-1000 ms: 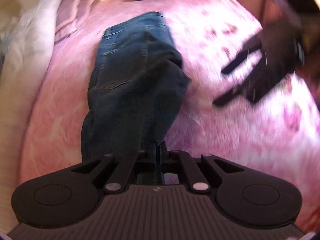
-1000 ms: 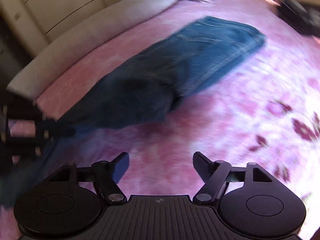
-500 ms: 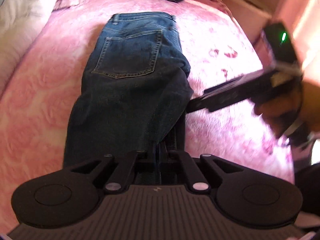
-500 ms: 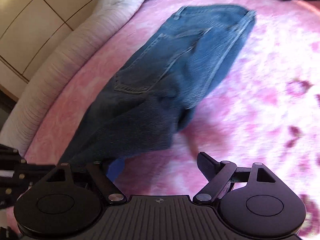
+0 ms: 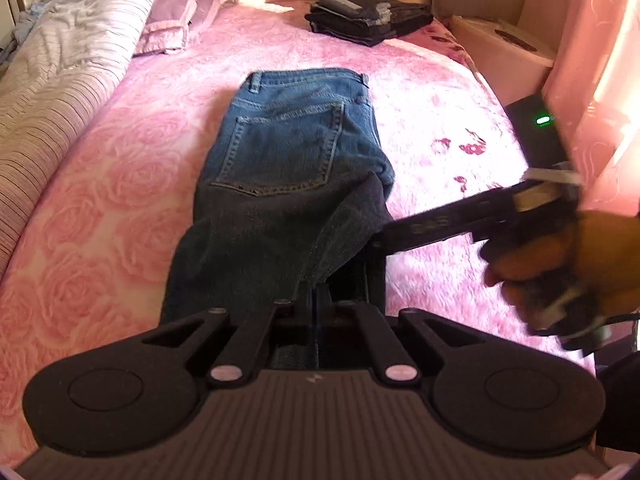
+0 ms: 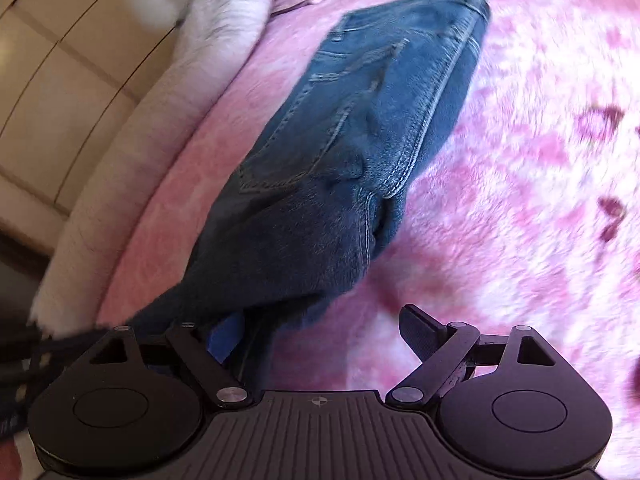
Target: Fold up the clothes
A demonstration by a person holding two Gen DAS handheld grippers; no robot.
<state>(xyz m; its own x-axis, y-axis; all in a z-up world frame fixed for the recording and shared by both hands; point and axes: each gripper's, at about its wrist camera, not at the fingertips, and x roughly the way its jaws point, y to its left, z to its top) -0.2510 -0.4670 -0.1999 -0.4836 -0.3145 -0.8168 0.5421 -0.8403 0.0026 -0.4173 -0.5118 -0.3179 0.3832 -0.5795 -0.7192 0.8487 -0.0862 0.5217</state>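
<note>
Left gripper (image 5: 316, 312) clamped on jeans (image 5: 288, 152) mid-frame, right gripper (image 6: 324, 328) spread wide beside them, could easily snag and bunch the fold.

We see strong warm light entering from the right, blowing out the pink bedspread (image 5: 432, 92) near the curtain (image 5: 592, 60). The left wrist view is mostly sharp, though the hand (image 5: 560, 264) smears. The right wrist view is motion-blurred throughout, the jeans (image 6: 360, 140) streaked. Both views bend heavily at their edges.
</note>
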